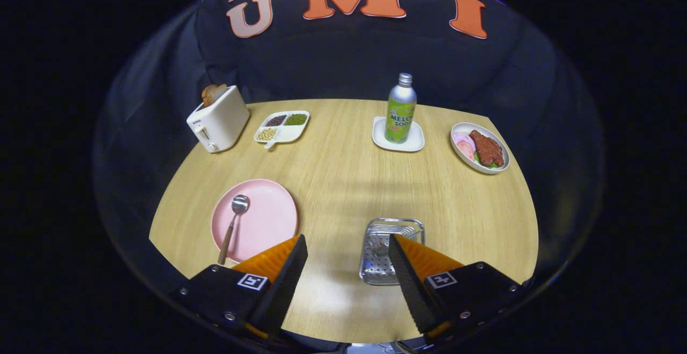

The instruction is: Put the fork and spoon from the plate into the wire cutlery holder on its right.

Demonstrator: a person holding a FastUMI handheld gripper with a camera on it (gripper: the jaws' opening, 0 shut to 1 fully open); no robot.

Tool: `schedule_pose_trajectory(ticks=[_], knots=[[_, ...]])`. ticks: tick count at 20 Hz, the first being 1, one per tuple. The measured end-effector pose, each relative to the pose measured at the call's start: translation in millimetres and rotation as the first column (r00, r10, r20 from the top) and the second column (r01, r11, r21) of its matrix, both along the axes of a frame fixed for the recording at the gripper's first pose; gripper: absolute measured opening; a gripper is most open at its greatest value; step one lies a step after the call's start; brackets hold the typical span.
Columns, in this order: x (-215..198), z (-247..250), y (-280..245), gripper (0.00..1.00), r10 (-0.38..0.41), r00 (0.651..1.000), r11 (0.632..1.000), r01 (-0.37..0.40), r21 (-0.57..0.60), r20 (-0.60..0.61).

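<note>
The spoon [233, 224] lies on the pink plate [268, 220], its handle over the near rim. To the right stands the wire cutlery holder [389, 236], with something metallic inside, maybe the fork. The gripper [348, 246] hangs above the table [343, 177], jaws spread wide and holding nothing. Beyond are a toaster [218, 118], a snack tray [283, 126], a soda bottle [401, 108] and a food plate [480, 147].
</note>
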State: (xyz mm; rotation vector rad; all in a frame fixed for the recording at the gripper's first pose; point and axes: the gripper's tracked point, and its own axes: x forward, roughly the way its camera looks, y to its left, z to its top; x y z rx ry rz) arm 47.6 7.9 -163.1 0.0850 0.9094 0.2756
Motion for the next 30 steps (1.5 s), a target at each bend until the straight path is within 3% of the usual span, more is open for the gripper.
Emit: schedule_pose_trajectory(ticks=[3, 10, 23, 25, 30], knots=[[-4, 1, 40, 0.97, 0.012, 0.999, 0.998, -0.015, 0.055, 0.052], [-14, -23, 118, 0.98, 0.007, 0.988, 0.994, -0.024, 0.109, 0.152], [-29, -73, 210, 0.93, 0.149, 0.987, 0.982, -0.155, 0.109, 0.059], [-29, -76, 214, 0.89, 0.159, 0.986, 0.98, -0.163, 0.113, 0.043], [-28, -83, 218, 0.56, 0.164, 0.986, 0.982, -0.165, 0.09, 0.022]])
